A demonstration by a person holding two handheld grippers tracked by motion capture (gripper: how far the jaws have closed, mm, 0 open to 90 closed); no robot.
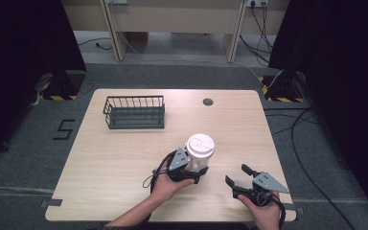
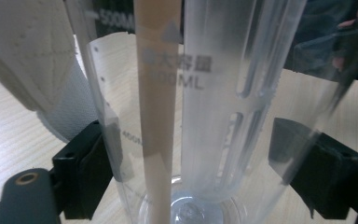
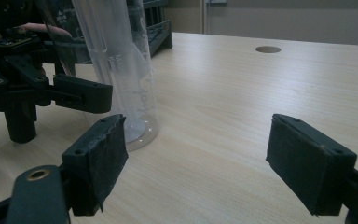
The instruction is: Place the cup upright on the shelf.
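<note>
- The left gripper has its jaws clamped on either side of a clear plastic cup with a white lid, standing upright near the counter's front middle.
- The right gripper hangs just beside it, jaws spread wide around nothing.
- A wire basket sits well apart at the back left.

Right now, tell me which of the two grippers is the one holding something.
The left gripper: its jaws clamp the clear cup with the white lid. The right gripper stands open beside it, holding nothing.
</note>
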